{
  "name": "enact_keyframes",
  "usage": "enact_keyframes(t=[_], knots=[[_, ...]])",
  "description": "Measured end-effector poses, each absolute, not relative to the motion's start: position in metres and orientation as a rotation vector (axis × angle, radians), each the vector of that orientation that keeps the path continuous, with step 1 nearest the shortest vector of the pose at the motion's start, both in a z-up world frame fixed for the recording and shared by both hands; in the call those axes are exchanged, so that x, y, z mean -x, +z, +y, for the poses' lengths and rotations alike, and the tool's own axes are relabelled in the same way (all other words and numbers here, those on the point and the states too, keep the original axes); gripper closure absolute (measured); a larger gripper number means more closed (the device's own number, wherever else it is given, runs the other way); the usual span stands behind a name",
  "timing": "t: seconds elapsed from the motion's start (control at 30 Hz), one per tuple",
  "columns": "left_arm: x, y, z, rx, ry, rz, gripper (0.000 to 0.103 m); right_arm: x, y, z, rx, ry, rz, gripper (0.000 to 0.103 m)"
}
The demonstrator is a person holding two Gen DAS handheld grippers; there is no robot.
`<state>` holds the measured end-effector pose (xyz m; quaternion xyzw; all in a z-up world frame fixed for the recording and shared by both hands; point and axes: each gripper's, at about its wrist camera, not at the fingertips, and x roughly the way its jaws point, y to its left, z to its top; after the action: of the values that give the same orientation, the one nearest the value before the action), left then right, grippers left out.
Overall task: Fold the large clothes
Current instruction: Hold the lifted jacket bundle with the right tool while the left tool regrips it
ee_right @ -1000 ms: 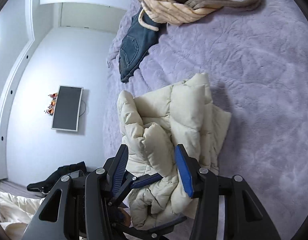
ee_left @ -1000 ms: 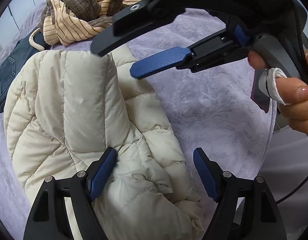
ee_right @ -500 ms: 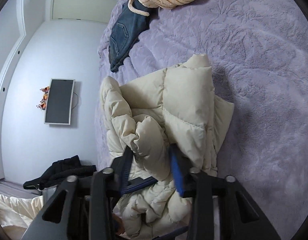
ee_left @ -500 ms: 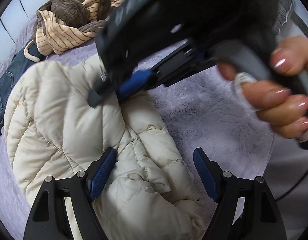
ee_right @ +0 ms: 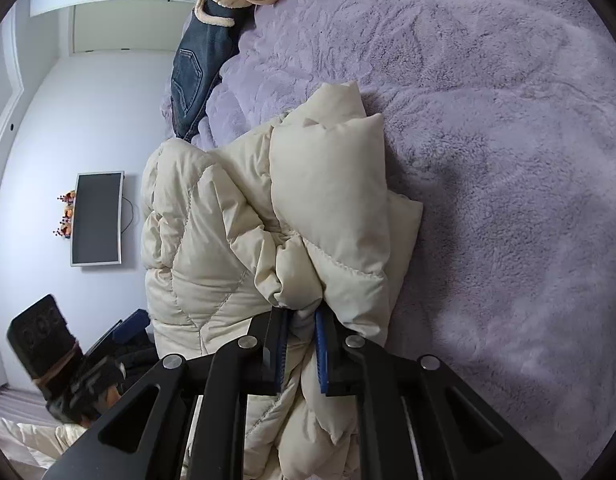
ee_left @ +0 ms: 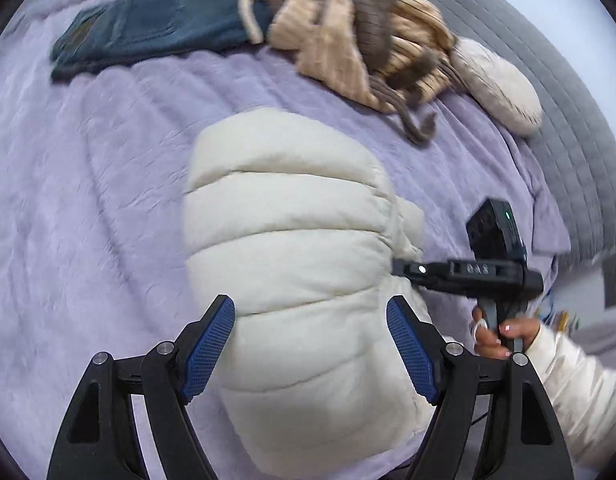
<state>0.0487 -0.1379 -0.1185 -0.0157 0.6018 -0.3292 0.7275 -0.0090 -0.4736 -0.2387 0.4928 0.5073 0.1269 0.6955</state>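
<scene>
My right gripper (ee_right: pixel 301 342) is clamped on a fold of the cream quilted puffer jacket (ee_left: pixel 295 264) on the lilac fleece bedspread (ee_left: pixel 87 184); my left gripper (ee_left: pixel 310 344) hangs spread above it, the jacket's length running toward twelve o'clock, my right entering from three.

Right gripper body (ee_left: pixel 474 270): raised characters on its dark side bar, seen from the left wrist view at the right of the scene; they look like "0 A S" or "G A S", too small and blurred to settle.
Camera block on the right gripper (ee_left: pixel 496 234): one small green light near its top edge; no lettering can be read on it.
Jeans (ee_right: pixel 195 76): curved stitching on the back pocket, no readable brand tag.
Wall screen (ee_right: pixel 96 218): dark, no text showing.
Puffer jacket (ee_left: pixel 291 264): no label or print in view.
</scene>
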Motion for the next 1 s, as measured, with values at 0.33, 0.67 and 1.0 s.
enact_keyframes(t=[0.33, 0.67, 1.0], knots=[[-0.094, -0.211, -0.109, 0.414, -0.815, 1.577, 0.013, 0.006, -0.246, -0.47, -1.109, 0.269, 1.144, 0.092], [-0.087, -0.232, -0.149, 0.293, -0.83, 1.594, 0.004, 0.018, -0.221, -0.468, -1.081, 0.214, 1.131, 0.088], [-0.091, -0.232, -0.144, 0.303, -0.842, 1.6, 0.004, 0.063, -0.221, -0.497, -1.168, 0.124, 1.071, 0.088]])
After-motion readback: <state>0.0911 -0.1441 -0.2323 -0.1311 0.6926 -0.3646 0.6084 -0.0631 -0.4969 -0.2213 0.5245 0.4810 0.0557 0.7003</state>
